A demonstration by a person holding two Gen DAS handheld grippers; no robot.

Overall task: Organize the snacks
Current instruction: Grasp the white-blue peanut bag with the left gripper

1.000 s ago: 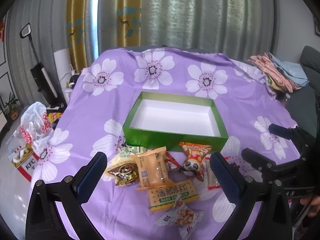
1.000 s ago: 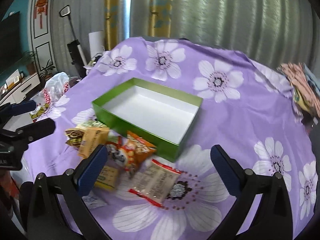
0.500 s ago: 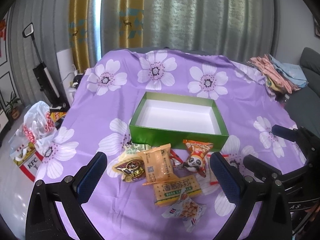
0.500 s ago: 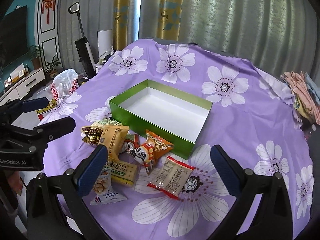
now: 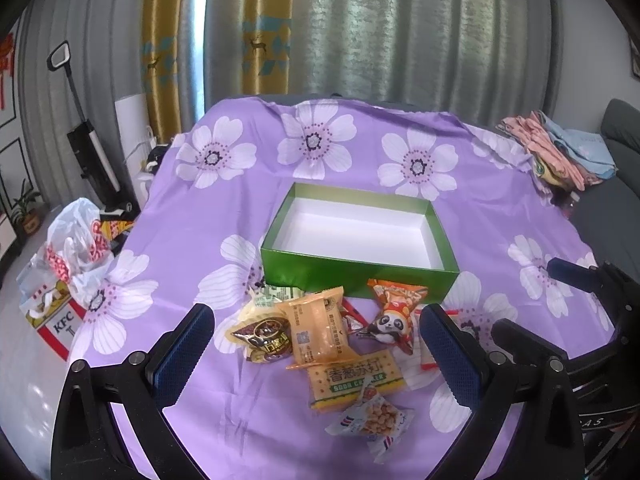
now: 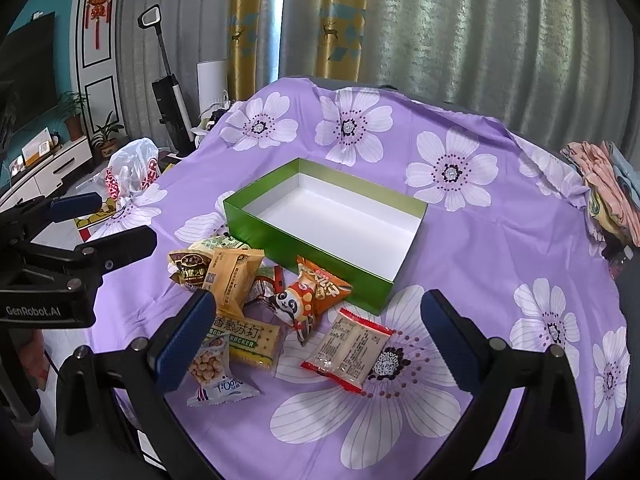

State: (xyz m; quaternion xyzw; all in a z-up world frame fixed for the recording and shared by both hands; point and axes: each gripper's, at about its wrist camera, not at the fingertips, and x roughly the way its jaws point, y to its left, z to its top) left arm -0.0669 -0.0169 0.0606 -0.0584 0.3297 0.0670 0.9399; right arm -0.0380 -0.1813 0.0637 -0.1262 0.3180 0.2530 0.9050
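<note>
A green box (image 5: 358, 276) with a white inside is seen open-topped on a purple flowered cloth (image 5: 192, 216). Its long axis runs left to right in the left wrist view, and from near-right to far-left in the right wrist view. Nothing is held in it. The snacks are heaped on the cloth just in front of the box's near wall: an orange packet (image 5: 318, 330) with its long axis pointed roughly toward the box, a brown packet (image 5: 264, 338) beside it, a panda packet (image 5: 390, 312) tilted with its orange end toward the box, a cracker pack (image 5: 356, 378) laid crosswise, and a peanut packet (image 5: 370, 420) nearest the cameras. A red-edged packet (image 6: 348, 350) is laid apart to the right. The left gripper (image 5: 312, 354) is held wide open over the heap, nothing gripped. The right gripper (image 6: 316, 338) is likewise spread wide and empty.
</note>
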